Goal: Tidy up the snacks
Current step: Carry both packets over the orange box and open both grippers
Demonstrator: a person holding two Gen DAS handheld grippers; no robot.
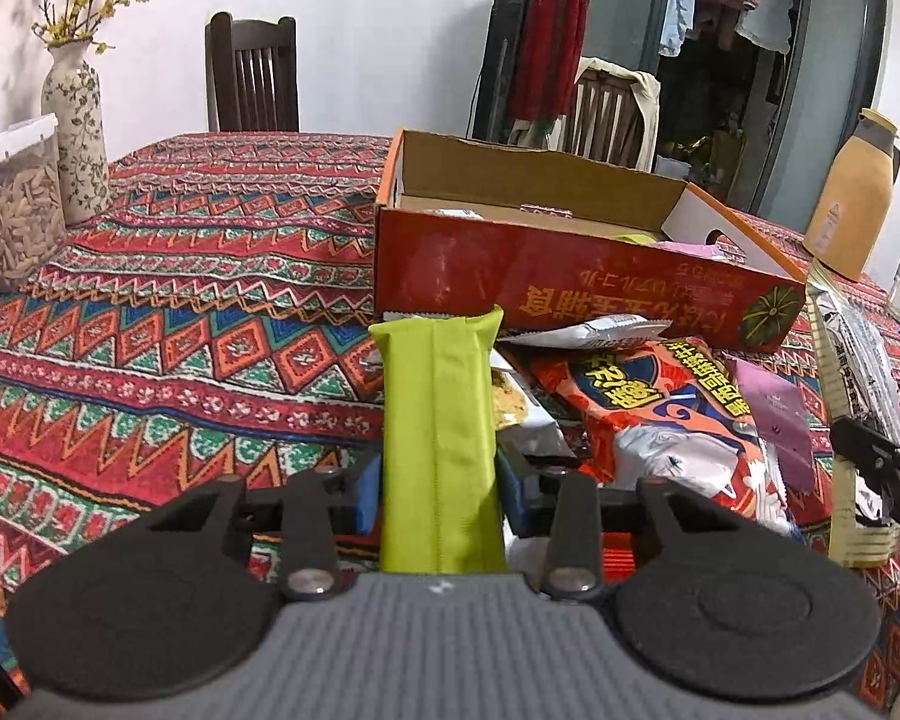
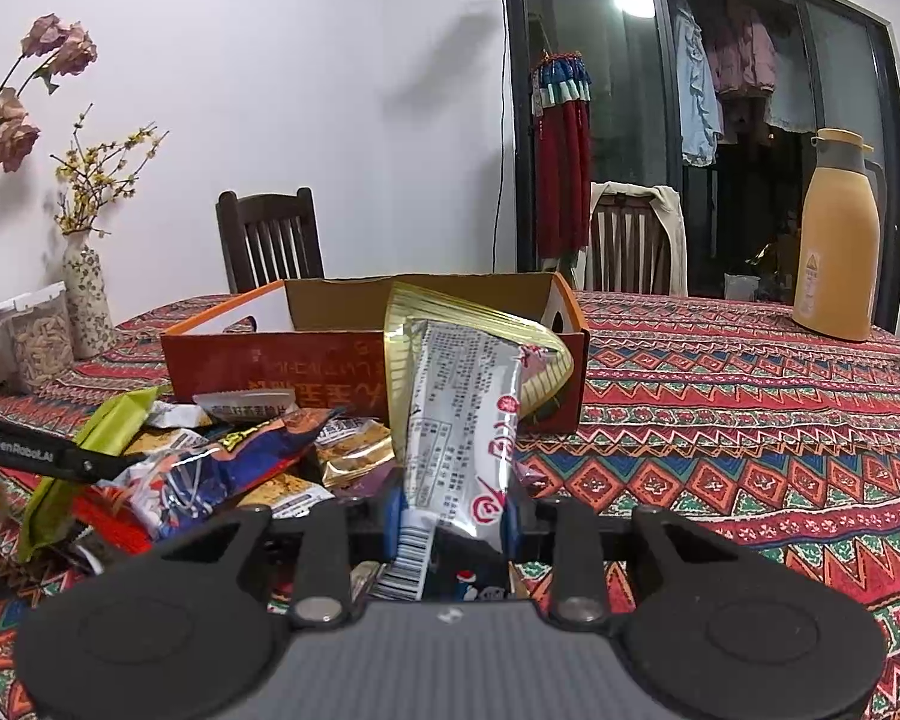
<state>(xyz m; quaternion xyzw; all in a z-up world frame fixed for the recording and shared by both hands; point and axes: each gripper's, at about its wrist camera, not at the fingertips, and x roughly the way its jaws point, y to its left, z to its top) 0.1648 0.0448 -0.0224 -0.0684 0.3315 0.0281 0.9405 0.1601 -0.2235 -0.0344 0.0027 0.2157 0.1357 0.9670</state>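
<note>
My left gripper (image 1: 441, 492) is shut on a lime-green snack packet (image 1: 435, 420) and holds it upright just before the red cardboard box (image 1: 546, 276). My right gripper (image 2: 453, 519) is shut on a silver and gold snack packet (image 2: 462, 414), held upright in front of the same box (image 2: 270, 363). A pile of loose snack packets (image 1: 648, 414) lies on the tablecloth before the box; the pile also shows in the right wrist view (image 2: 240, 462). The green packet (image 2: 78, 462) and left gripper arm show at the left of the right wrist view.
A flower vase (image 1: 75, 126) and a clear jar of snacks (image 1: 15, 204) stand at the left. A tan thermos (image 2: 837, 240) stands at the back right. Wooden chairs (image 1: 252, 75) stand behind the patterned tablecloth (image 1: 180, 312).
</note>
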